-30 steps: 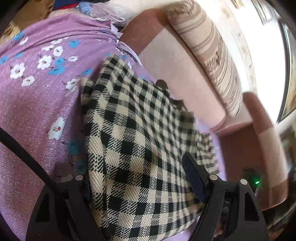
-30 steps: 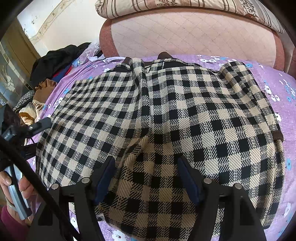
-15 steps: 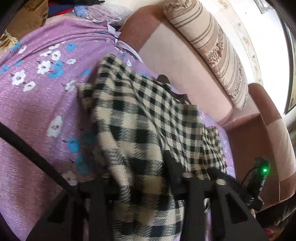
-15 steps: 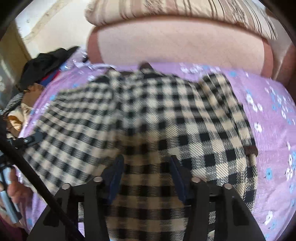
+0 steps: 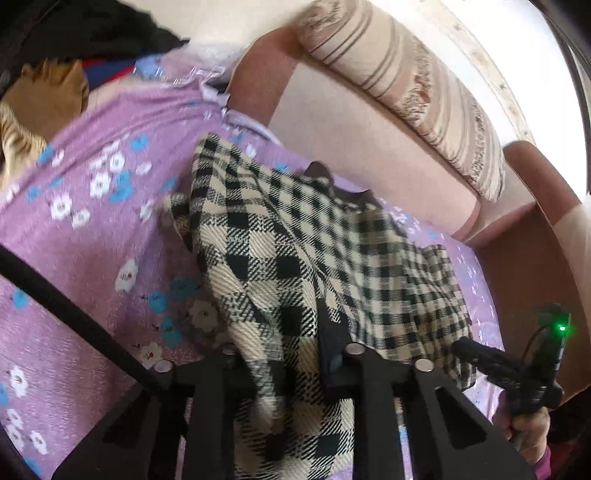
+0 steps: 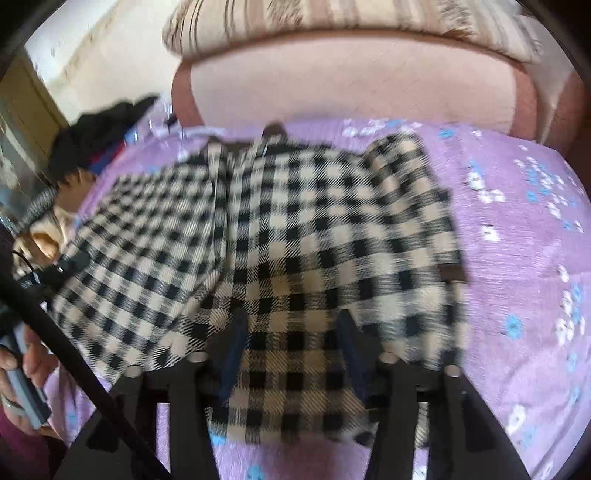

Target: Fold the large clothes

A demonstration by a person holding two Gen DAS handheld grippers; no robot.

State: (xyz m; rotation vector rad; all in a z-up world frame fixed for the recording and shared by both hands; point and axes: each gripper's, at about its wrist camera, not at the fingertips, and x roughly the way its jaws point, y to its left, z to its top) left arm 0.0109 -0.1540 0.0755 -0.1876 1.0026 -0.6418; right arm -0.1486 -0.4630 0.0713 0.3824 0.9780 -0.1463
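Note:
A black-and-cream checked garment (image 5: pixel 277 229) (image 6: pixel 314 221) lies spread on a purple floral sheet (image 5: pixel 74 258) (image 6: pixel 517 258). My left gripper (image 5: pixel 284 332) is closing on a bunched fold at the garment's edge, and the cloth is pinched and pulled up between its fingers. My right gripper (image 6: pixel 291 317) stands over the near hem. Its jaws are opening, with a band of the cloth lying between the blue pads (image 6: pixel 236 343). In the left wrist view the right gripper (image 5: pixel 480 354) shows at the far side of the garment, held by a hand (image 5: pixel 528 424).
A pink sofa backrest (image 5: pixel 351 122) (image 6: pixel 351 92) with a striped cushion (image 5: pixel 406 85) (image 6: pixel 332 22) borders the sheet. A pile of dark and tan clothes (image 5: pixel 92 37) (image 6: pixel 103 129) lies at the sheet's far end. A brown armrest (image 5: pixel 535 266) closes the other side.
The left gripper's fingers have closed on the garment's edge and lifted it into a ridge. The right gripper narrowed, then widened again, and drew back toward the hem.

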